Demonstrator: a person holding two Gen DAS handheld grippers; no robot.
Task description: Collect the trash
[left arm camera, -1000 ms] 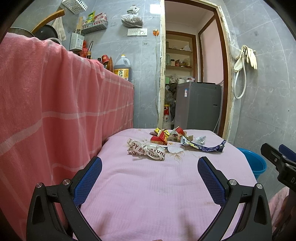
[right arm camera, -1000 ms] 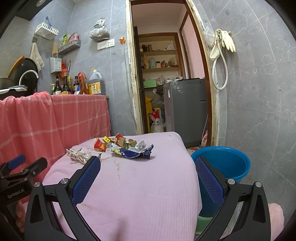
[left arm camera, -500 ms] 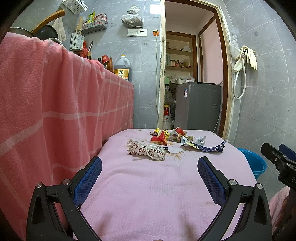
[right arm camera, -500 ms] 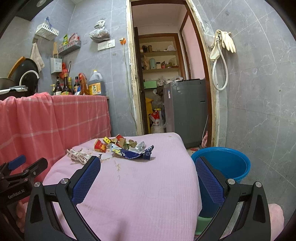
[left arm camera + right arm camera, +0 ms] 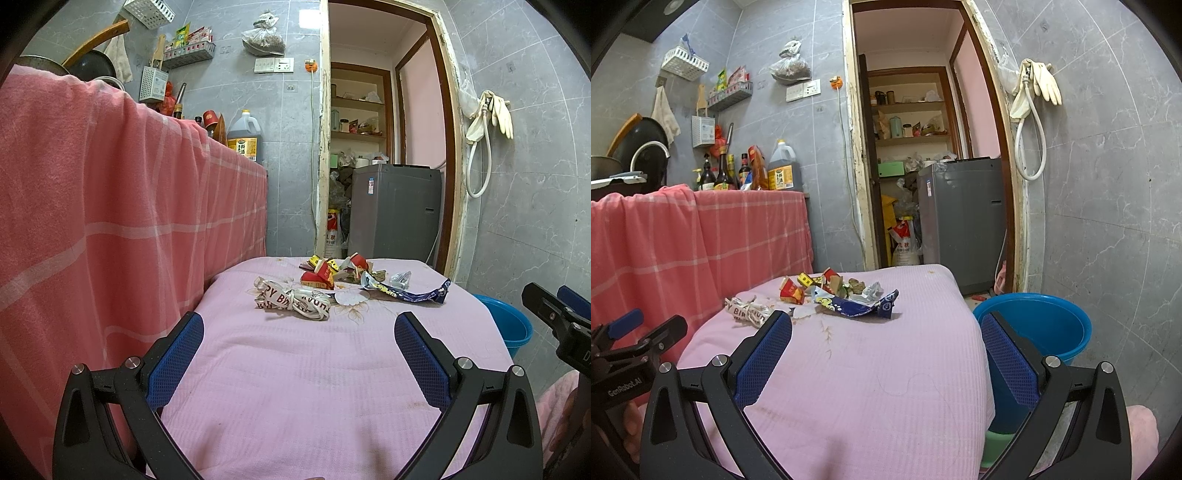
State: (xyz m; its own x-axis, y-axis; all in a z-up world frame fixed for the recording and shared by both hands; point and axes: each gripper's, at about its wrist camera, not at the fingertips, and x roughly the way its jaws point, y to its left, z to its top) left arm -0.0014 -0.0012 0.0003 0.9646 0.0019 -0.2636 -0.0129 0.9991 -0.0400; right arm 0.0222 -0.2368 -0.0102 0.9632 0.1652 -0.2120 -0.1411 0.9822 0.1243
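Note:
A pile of trash lies at the far end of the pink-covered table [image 5: 295, 369]: a white printed ribbon [image 5: 291, 299], red and yellow wrappers [image 5: 319, 275], a blue snack wrapper [image 5: 406, 293] and crumpled bits. The same ribbon [image 5: 748, 312], red wrappers [image 5: 792, 291] and blue wrapper [image 5: 857, 306] show in the right wrist view. My left gripper [image 5: 299, 325] is open and empty, well short of the pile. My right gripper [image 5: 886, 328] is open and empty, over the table's near half. A blue bucket [image 5: 1034, 328] stands on the floor right of the table.
A counter draped in pink checked cloth [image 5: 110, 221] rises along the table's left side, with bottles and an oil jug [image 5: 243, 138] on top. A doorway beyond the table holds a grey washing machine [image 5: 395, 210]. A hose and gloves [image 5: 487, 118] hang on the right wall.

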